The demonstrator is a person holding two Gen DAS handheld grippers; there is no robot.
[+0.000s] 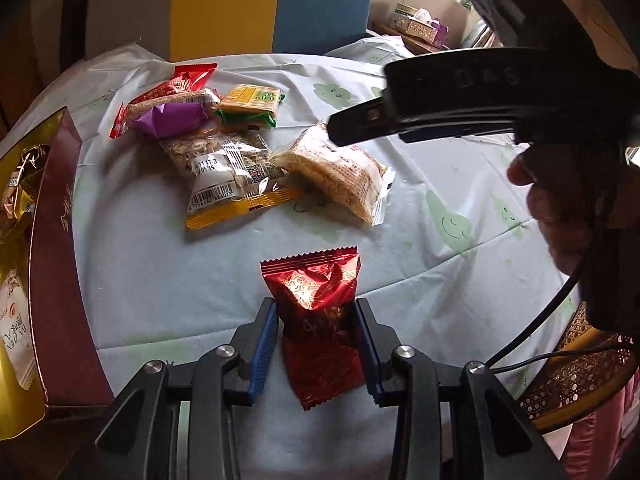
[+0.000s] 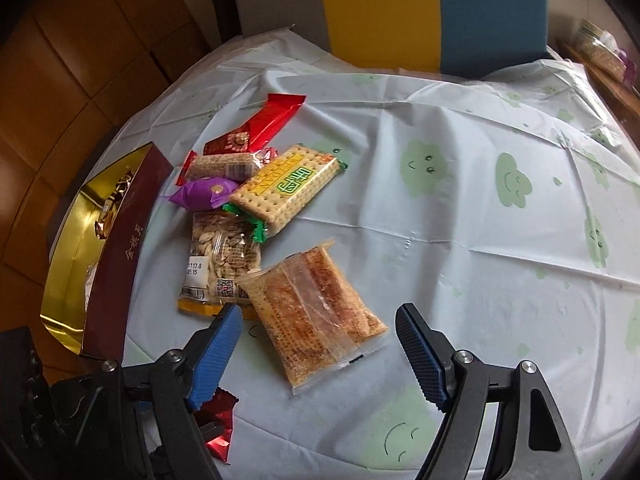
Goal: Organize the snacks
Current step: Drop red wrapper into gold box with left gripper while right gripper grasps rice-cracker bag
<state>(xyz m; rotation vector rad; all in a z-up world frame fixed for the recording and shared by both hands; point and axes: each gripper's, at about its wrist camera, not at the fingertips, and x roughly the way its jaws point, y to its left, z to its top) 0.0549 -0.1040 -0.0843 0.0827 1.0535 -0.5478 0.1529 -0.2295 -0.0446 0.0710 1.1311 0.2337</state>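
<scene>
My left gripper [image 1: 316, 312] is shut on a dark red foil snack packet [image 1: 316, 304], held just above the table; the packet's corner also shows in the right wrist view [image 2: 220, 424]. My right gripper [image 2: 320, 320] is open, its jaws either side of a clear packet of brown crispy cake [image 2: 316, 312], seen also in the left wrist view [image 1: 336, 172]. A pile lies beyond: a seed packet [image 2: 218, 260], a cracker packet [image 2: 288, 188], a purple packet [image 2: 200, 194], and red packets [image 2: 256, 128]. The right gripper shows as a black body in the left wrist view [image 1: 440, 100].
A maroon and gold box [image 2: 116, 248] with some snacks inside stands at the table's left edge. The round table has a pale blue cloth [image 2: 460, 240] with green smiley shapes. A yellow and blue chair [image 2: 432, 12] stands behind. A woven gold basket [image 1: 576, 376] is at the right.
</scene>
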